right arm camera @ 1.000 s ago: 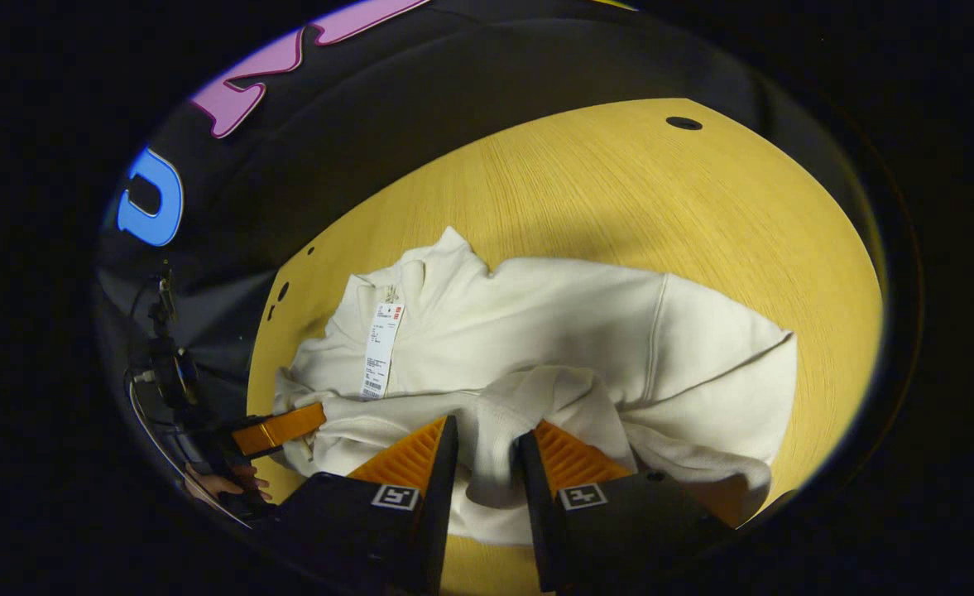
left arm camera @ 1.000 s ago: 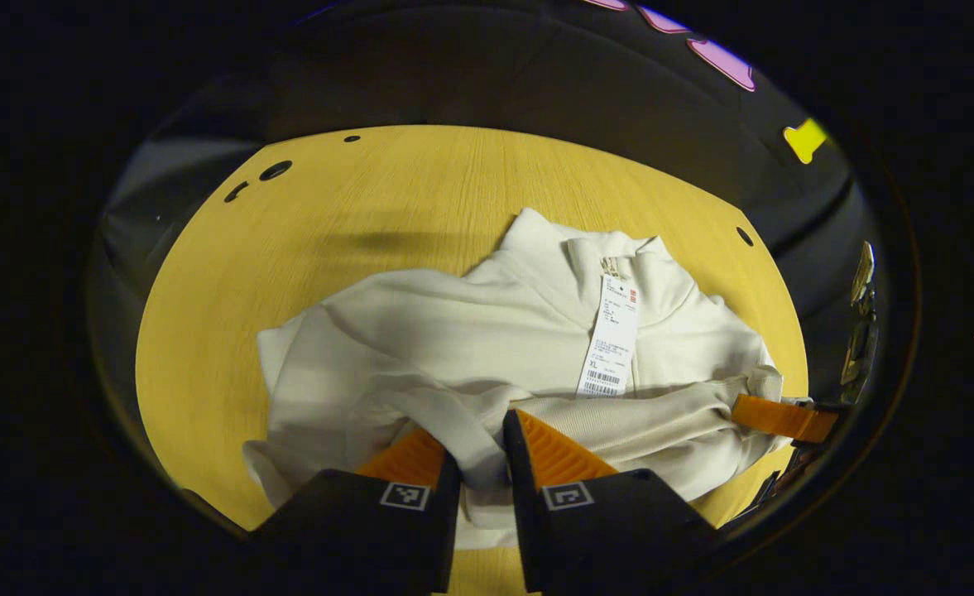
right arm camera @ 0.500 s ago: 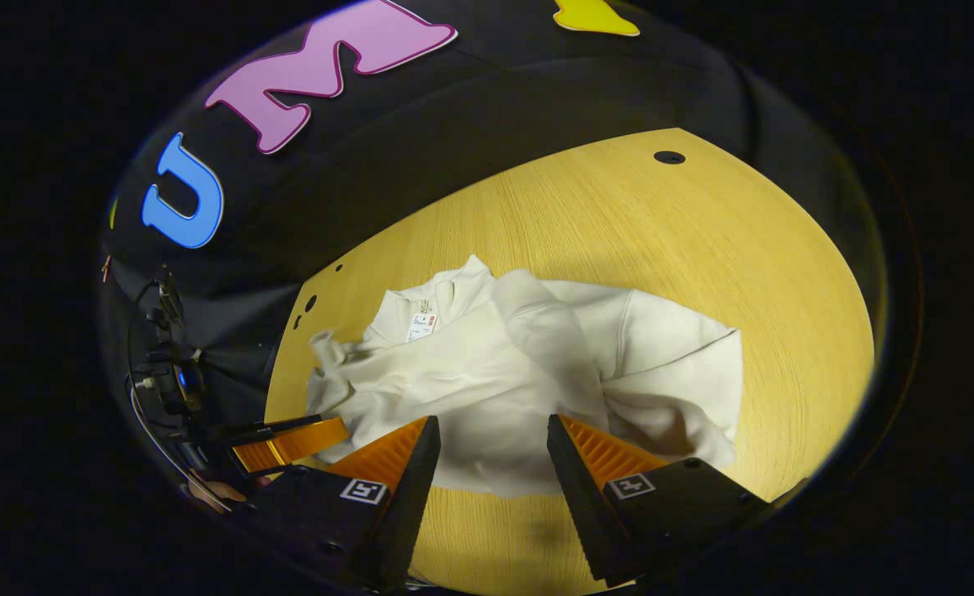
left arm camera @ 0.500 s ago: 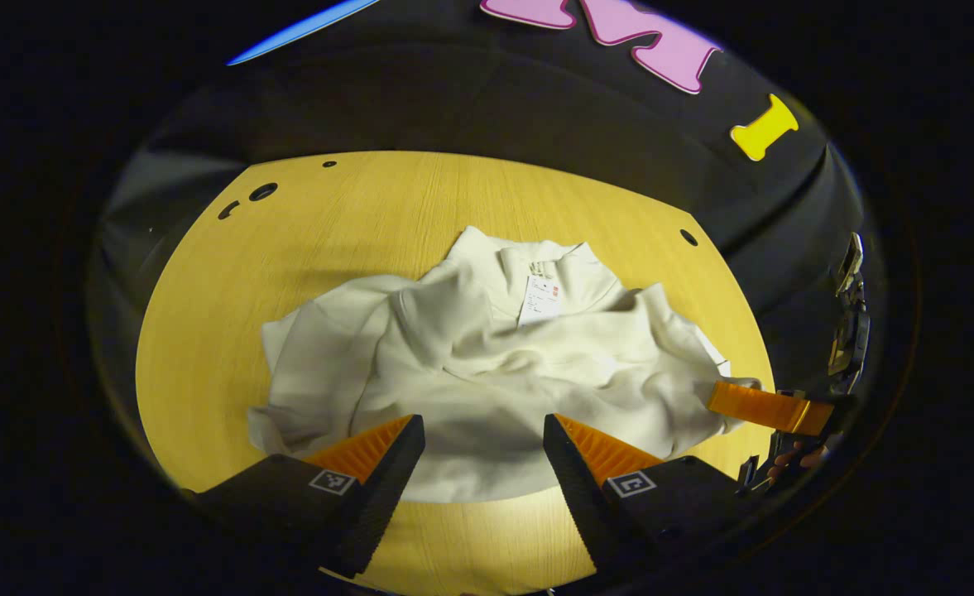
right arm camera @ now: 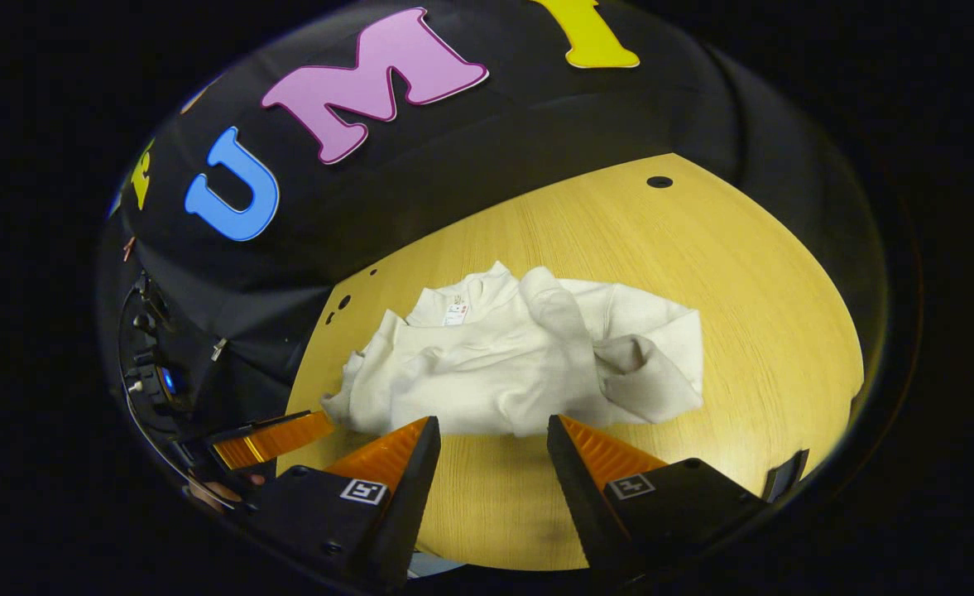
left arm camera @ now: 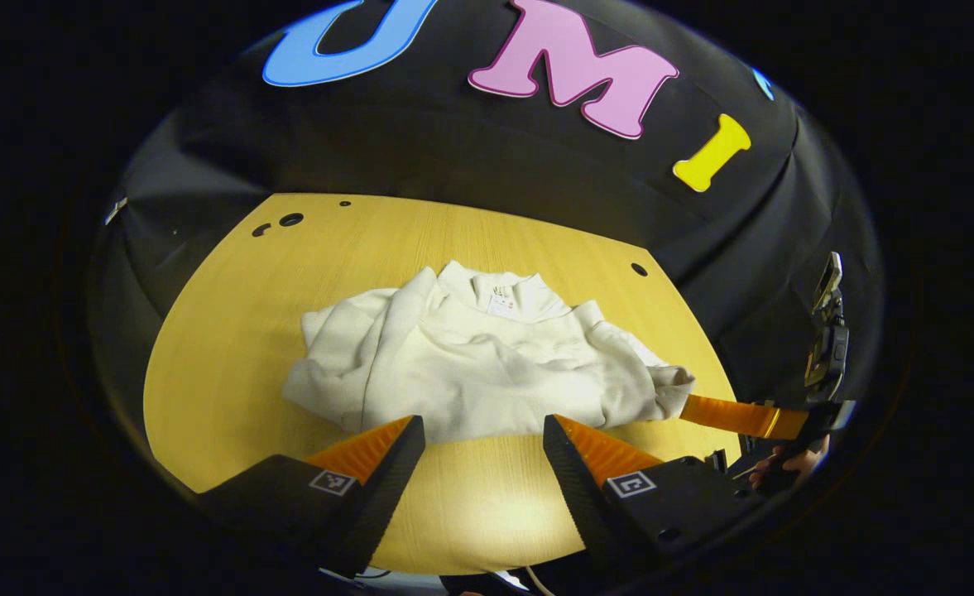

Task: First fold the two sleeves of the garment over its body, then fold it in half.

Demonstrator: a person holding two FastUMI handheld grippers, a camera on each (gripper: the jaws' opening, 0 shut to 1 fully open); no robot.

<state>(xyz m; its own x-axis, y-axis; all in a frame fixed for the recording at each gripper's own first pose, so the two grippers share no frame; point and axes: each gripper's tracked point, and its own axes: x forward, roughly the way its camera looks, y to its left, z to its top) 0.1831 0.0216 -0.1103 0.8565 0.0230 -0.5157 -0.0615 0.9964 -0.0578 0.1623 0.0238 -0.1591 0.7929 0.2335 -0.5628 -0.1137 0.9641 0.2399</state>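
Note:
A cream sweatshirt [left arm camera: 487,364] lies folded in a loose bundle on the yellow wooden table [left arm camera: 230,331], collar and tag toward the far wall. My left gripper [left arm camera: 482,430] hangs open just in front of its near edge, nothing between the fingers. In the right gripper view the same sweatshirt [right arm camera: 520,364] rests rumpled, one sleeve end bunched at its right side. My right gripper [right arm camera: 487,430] is open too, short of the cloth's near hem. The right gripper's finger [left arm camera: 743,416] shows at the garment's right corner in the left gripper view; the left gripper's finger [right arm camera: 271,439] shows at the lower left in the right gripper view.
Small round holes [left arm camera: 290,219] mark the table's far left corner, and another hole [right arm camera: 659,181] sits at the far right. Bare tabletop [right arm camera: 751,314] spreads right of the garment. A stand with cables [right arm camera: 155,372] is off the table's left edge.
Both grippers let go of the cloth they pinched, opened, and drew back and up from the garment. The sweatshirt's lower half now lies folded over its upper half.

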